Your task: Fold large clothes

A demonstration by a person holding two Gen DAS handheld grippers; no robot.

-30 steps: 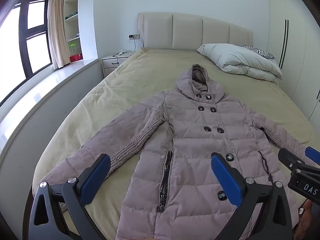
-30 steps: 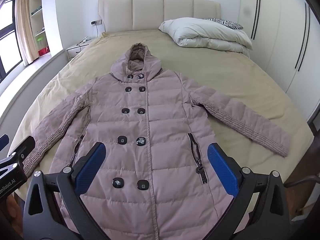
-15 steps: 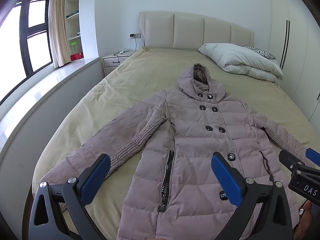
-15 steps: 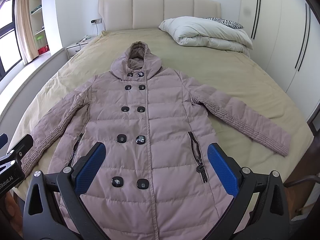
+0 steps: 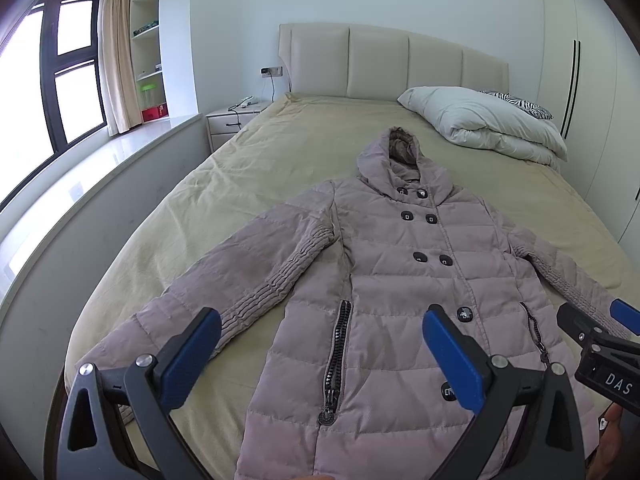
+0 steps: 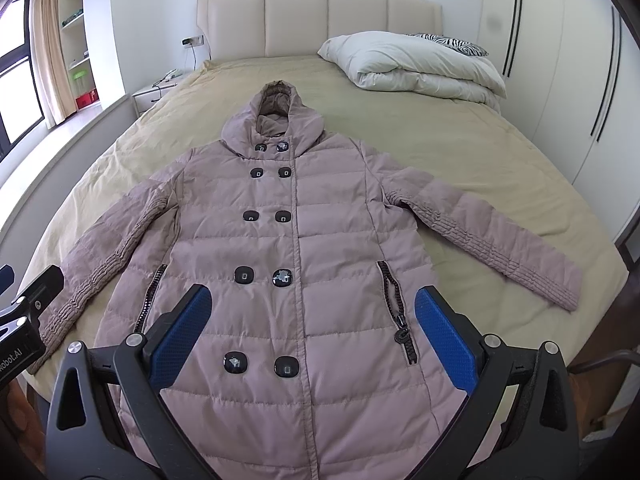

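Note:
A mauve quilted hooded coat [image 5: 392, 280] lies flat and face up on the bed, buttoned, with both sleeves spread out; it also shows in the right wrist view [image 6: 296, 248]. My left gripper [image 5: 320, 356] is open and empty, held above the coat's lower left part near the left pocket zip [image 5: 336, 356]. My right gripper [image 6: 312, 332] is open and empty above the coat's lower front. The coat's hem is hidden below both views.
The bed [image 5: 248, 168] has a beige sheet and padded headboard [image 6: 320, 20]. A folded white duvet [image 6: 416, 64] lies at the head on the right. A nightstand [image 5: 232, 118] and window ledge [image 5: 100, 176] are left; wardrobes [image 6: 560, 80] are right.
Both grippers have shifted slightly, so the coat sits a little lower and nearer in the left view. Both stay open and nothing has been grasped.

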